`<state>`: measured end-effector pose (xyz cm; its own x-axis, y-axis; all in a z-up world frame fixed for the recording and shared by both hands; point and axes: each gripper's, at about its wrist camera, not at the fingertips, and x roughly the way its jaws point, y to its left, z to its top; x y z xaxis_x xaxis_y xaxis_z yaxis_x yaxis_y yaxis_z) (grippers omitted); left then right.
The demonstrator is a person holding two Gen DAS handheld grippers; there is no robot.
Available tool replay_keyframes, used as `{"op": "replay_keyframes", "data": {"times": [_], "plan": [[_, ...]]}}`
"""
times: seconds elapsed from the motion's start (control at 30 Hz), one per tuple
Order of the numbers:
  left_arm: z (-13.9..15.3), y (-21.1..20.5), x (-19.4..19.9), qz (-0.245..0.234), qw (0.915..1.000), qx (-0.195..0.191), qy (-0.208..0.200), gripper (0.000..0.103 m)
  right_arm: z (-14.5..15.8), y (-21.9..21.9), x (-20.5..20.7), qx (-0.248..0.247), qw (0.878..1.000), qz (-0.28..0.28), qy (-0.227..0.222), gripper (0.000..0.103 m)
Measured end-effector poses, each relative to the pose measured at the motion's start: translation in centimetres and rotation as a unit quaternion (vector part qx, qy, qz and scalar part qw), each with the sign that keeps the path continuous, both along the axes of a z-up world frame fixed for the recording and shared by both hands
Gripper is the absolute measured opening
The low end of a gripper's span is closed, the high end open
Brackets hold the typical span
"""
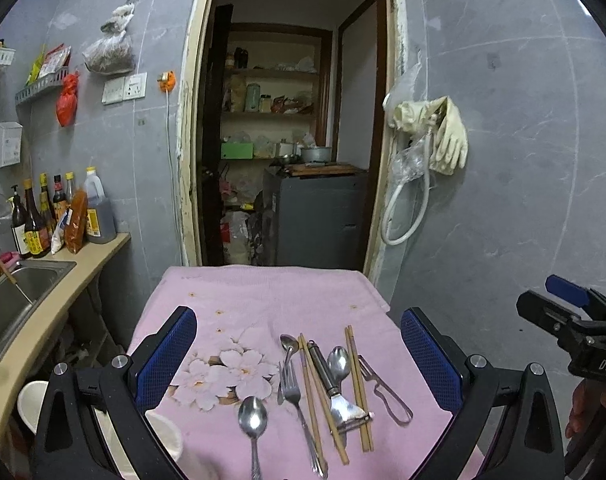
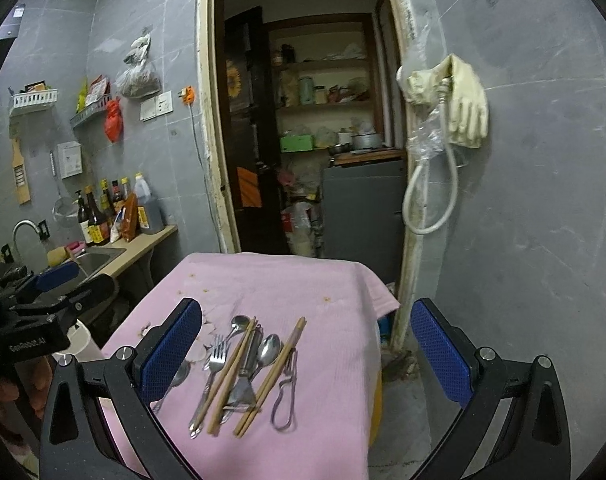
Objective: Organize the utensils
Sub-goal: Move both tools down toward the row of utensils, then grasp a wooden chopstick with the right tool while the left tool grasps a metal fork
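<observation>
A: Nearest: left gripper [image 1: 299, 354], jaws spread wide, nothing held. Hovering above pink cloth [image 1: 263, 292] on the counter.
B: Right gripper [image 2: 307, 344]?
A: Same, wide apart and empty, above the same cloth.
B: Utensils?
A: Loose pile on cloth between the fingers. Big spoon [image 1: 253, 420] off to the left, then fork [image 1: 299, 400], chopsticks [image 1: 359, 384], scraper [image 1: 335, 388], peeler [image 1: 387, 392] on the right.
B: Touching?
A: Scraper overlaps chopsticks. Peeler just beside.

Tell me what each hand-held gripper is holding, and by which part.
Nothing. The left hand-held gripper and right hand-held gripper are both open and empty.
</observation>
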<state>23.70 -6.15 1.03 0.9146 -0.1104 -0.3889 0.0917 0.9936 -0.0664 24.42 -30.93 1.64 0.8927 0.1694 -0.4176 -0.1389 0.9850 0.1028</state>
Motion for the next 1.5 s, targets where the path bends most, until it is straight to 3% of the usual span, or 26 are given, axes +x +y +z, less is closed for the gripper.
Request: {"op": "replay_keyframes", "data": {"times": [0.1, 0.3, 0.73, 1.0, 1.23, 1.5], "plan": [[-1.0, -0.8, 1.9, 0.011, 0.9999, 0.004, 0.011, 0.103, -1.1, -0.7, 2.7, 0.001, 1.000, 0.019, 0.007, 0.101], [-3.1, -1.7, 5.2, 0.025, 0.9989, 0.006, 0.040, 0.100, -3.9, -1.2, 7.0, 0.007, 0.998, 0.051, 0.031, 0.088], [-10.5, -1.8, 11.6, 0.037, 0.9906, -0.006, 0.131, 0.064, -12.1, 0.6, 13.1, 0.028, 0.990, 0.097, 0.102, 0.056], [-15.0, -0.8, 13.8, 0.047, 0.9821, -0.024, 0.181, 0.047, -16.9, 2.5, 16.3, 0.047, 0.979, 0.115, 0.163, 0.038], [-17.4, 0.4, 15.1, 0.042, 0.9731, -0.057, 0.219, 0.032, -19.7, 4.2, 18.7, 0.053, 0.967, 0.137, 0.208, 0.032], [-18.3, 0.9, 16.1, 0.014, 0.9685, -0.074, 0.237, 0.025, -21.0, 5.6, 20.4, 0.052, 0.960, 0.143, 0.235, 0.023]]}}
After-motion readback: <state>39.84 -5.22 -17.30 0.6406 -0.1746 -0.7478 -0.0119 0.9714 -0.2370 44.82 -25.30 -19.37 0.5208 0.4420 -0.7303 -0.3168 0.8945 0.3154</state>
